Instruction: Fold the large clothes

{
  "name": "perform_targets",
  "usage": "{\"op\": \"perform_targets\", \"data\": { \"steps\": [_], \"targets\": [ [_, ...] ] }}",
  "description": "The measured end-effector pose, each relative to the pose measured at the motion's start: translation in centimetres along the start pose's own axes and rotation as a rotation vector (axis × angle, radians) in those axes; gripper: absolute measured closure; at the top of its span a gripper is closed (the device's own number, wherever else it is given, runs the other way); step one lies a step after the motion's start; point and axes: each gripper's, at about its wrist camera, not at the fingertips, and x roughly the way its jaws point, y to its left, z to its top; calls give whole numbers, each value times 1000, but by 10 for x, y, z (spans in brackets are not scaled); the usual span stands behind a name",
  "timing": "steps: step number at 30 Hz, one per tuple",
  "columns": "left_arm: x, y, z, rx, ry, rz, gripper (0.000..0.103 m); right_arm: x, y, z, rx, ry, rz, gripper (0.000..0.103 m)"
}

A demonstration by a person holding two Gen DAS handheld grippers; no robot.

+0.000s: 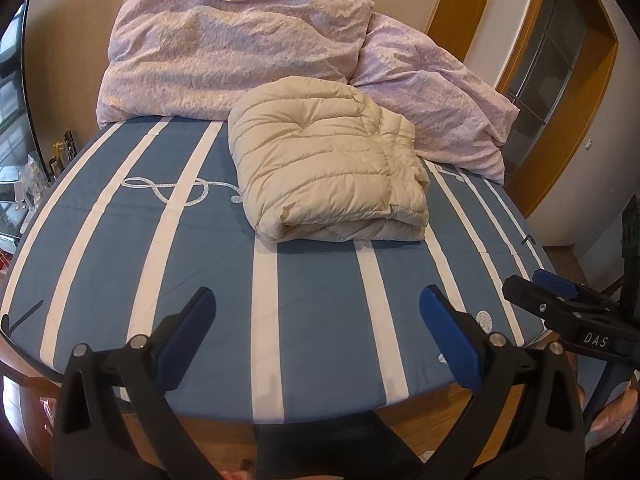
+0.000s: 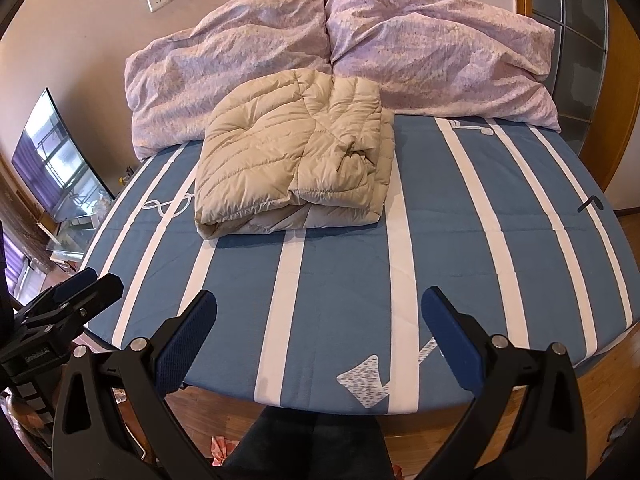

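A cream quilted down jacket lies folded into a thick bundle on the blue and white striped bed, toward the pillows. It also shows in the right wrist view. My left gripper is open and empty, held over the bed's near edge, well short of the jacket. My right gripper is open and empty too, over the near edge. Each gripper shows at the side of the other's view, the right gripper and the left gripper.
Two lilac pillows rest against the wall behind the jacket. A television and cluttered stand are at the left. A wooden door frame is at the right. Wood floor lies below the bed's edge.
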Motion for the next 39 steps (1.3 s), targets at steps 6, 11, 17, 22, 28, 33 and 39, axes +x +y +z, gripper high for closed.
{"op": "perform_targets", "data": {
  "steps": [6, 11, 17, 22, 28, 33, 39],
  "targets": [
    [-1, 0, 0, -1, -1, -3, 2, 0, 0, 1, 0, -1, -3, 1],
    [-1, -2, 0, -2, -1, -6, 2, 0, -1, 0, 2, 3, 1, 1],
    [-1, -3, 0, -2, -1, -5, 2, 1, -1, 0, 1, 4, 2, 1],
    [-1, -3, 0, 0, -2, -3, 2, 3, 0, -1, 3, 8, 7, 1],
    [-1, -3, 0, -4, -1, -4, 2, 3, 0, -1, 3, 9, 7, 1],
    [0, -3, 0, -4, -1, -3, 2, 4, 0, -1, 4, 9, 8, 1],
    [0, -3, 0, -3, 0, -3, 2, 4, 0, -1, 4, 8, 7, 1]
  ]
}}
